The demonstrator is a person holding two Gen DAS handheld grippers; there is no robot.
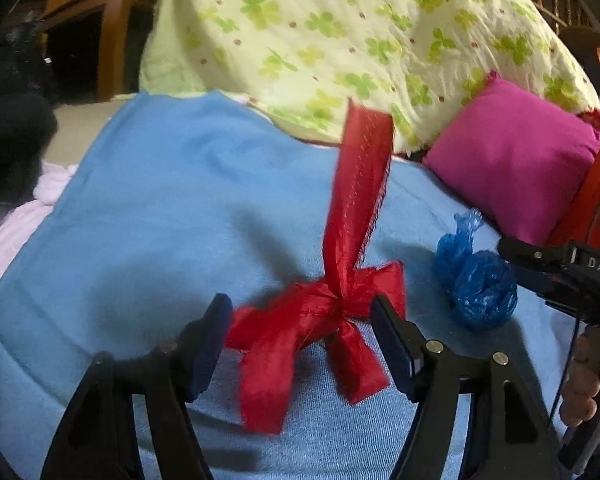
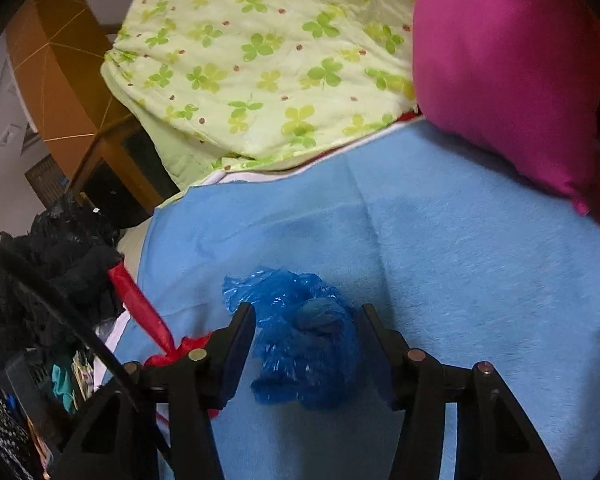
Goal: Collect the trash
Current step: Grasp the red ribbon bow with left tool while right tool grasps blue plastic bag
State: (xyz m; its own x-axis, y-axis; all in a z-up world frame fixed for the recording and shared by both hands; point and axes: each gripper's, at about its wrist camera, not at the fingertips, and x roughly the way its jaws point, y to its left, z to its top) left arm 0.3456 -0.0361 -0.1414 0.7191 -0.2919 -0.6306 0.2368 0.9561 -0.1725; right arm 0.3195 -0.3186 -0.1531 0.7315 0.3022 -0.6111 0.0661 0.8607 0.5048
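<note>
A knotted strip of red cloth (image 1: 324, 312) lies on the blue blanket (image 1: 160, 220), one long tail standing up. My left gripper (image 1: 300, 320) is open around the knot, one finger on each side and the right pad close against the cloth. To its right lies a crumpled blue plastic bag (image 1: 476, 284). In the right wrist view this bag (image 2: 304, 340) sits between the fingers of my right gripper (image 2: 306, 312), which is open, its pads close to the bag's sides with a slight gap on the right. The red cloth (image 2: 148, 312) shows at that view's left.
A green clover quilt (image 1: 340, 32) is heaped behind the blanket, with a magenta pillow (image 1: 512, 156) at the right. Wooden furniture (image 1: 100, 20) stands at the far left. A pile of dark clothes (image 2: 60, 248) lies off the blanket's left edge. A hand (image 1: 584, 392) holds the right gripper.
</note>
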